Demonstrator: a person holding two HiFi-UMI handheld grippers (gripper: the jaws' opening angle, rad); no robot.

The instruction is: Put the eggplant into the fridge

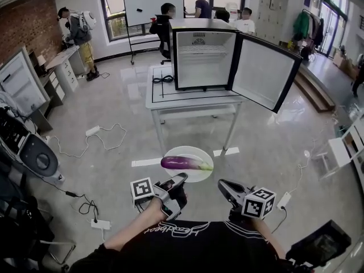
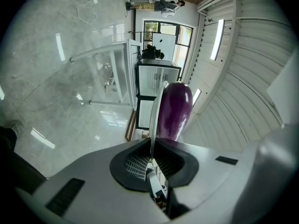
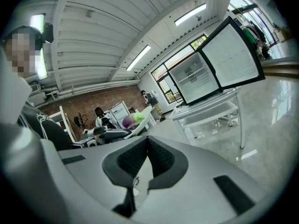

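A purple eggplant [image 1: 181,162] with a green stem lies on a white plate [image 1: 187,152]. My left gripper [image 1: 181,179] is shut on the plate's near rim and carries it level above the floor. In the left gripper view the plate's rim [image 2: 156,106] runs edge-on between the jaws of this gripper [image 2: 152,146], with the eggplant [image 2: 175,108] just beyond. My right gripper [image 1: 222,185] hovers to the right of the plate, shut and empty [image 3: 147,139]. Ahead, the small fridge [image 1: 205,53] stands on a white table [image 1: 162,98], its door [image 1: 264,73] swung wide open.
A black cable [image 1: 163,79] lies coiled on the table left of the fridge. Power strips and cords [image 1: 94,131] trail over the floor at left. White tape marks [image 1: 226,151] lie before the table. Several people and a whiteboard [image 1: 153,3] are behind the fridge.
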